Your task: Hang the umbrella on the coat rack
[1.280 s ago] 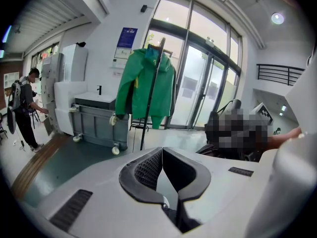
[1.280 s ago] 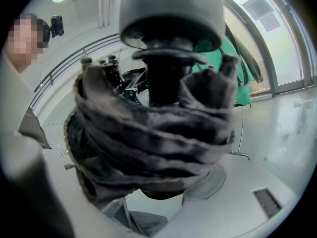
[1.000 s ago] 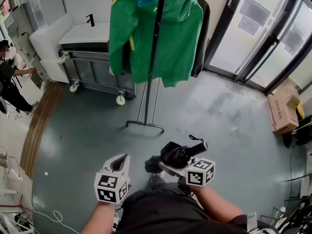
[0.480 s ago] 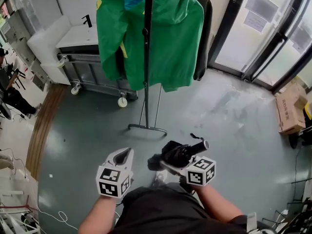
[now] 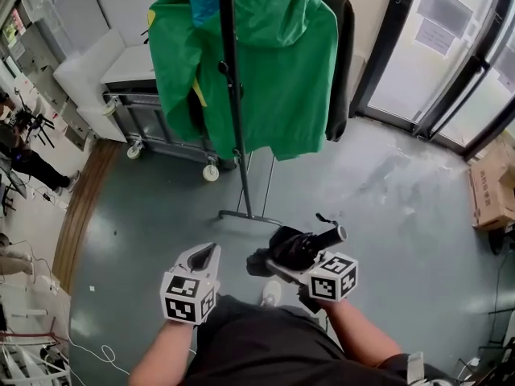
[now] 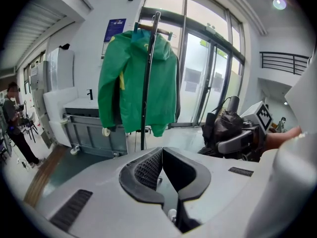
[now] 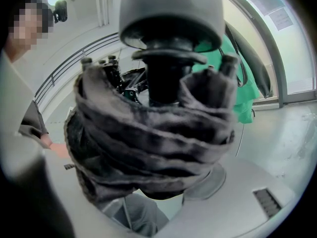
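Right gripper (image 5: pixel 282 264) jaws clamp the folded umbrella (image 5: pixel 302 244). Left gripper (image 5: pixel 201 256) jaws are pressed together, empty. Coat rack (image 5: pixel 233 95) stands well apart at 12 o'clock, so hanging is not yet done.

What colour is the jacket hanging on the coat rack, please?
Green; the jacket shows best in the head view.

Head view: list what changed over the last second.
The coat rack and green jacket sit nearer and the rack's pole leans further left in view, so the person stepped closer. Unchanged: right gripper clamped on the folded umbrella, left gripper shut and empty, both low in front.
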`<state>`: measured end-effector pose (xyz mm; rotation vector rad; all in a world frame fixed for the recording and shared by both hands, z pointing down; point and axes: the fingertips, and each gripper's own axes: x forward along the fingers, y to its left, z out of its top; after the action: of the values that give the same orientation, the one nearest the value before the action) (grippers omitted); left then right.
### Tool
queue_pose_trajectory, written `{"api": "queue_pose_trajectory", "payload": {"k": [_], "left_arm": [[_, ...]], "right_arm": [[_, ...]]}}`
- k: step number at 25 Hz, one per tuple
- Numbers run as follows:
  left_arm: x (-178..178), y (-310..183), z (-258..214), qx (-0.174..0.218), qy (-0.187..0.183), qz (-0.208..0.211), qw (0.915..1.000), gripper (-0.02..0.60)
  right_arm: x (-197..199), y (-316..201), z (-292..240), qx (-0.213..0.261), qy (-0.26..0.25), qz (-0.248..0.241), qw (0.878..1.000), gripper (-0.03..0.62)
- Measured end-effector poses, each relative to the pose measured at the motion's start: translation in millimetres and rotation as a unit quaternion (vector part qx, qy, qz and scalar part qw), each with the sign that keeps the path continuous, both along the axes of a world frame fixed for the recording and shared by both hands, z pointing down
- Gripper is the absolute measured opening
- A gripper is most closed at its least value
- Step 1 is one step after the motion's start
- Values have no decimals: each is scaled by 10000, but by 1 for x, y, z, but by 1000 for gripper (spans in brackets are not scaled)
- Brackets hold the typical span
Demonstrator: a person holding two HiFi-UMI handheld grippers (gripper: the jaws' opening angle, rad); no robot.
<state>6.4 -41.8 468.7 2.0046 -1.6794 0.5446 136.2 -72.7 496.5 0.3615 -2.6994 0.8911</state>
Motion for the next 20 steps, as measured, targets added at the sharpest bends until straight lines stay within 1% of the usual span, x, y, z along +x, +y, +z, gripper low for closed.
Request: {"api": "queue_pose_trajectory", "payload": {"k": [5, 10, 15, 20], "left_arm": [[0, -7, -1, -54, -103, 10, 9999, 15], [-11, -11, 9, -160, -70, 8, 9998, 15], [-25, -33, 9, -28, 61, 200, 9998, 15], [-53, -68, -4, 164, 187, 437, 9987, 15]], "right_arm": [[-6, -5, 8, 15, 130, -176, 9998, 273], [-18, -11, 22, 167, 573, -430, 9973, 273], [-41, -15, 33, 379, 976, -658, 9923, 273], [-76, -25, 30, 405, 1122, -641, 9908, 273]]}}
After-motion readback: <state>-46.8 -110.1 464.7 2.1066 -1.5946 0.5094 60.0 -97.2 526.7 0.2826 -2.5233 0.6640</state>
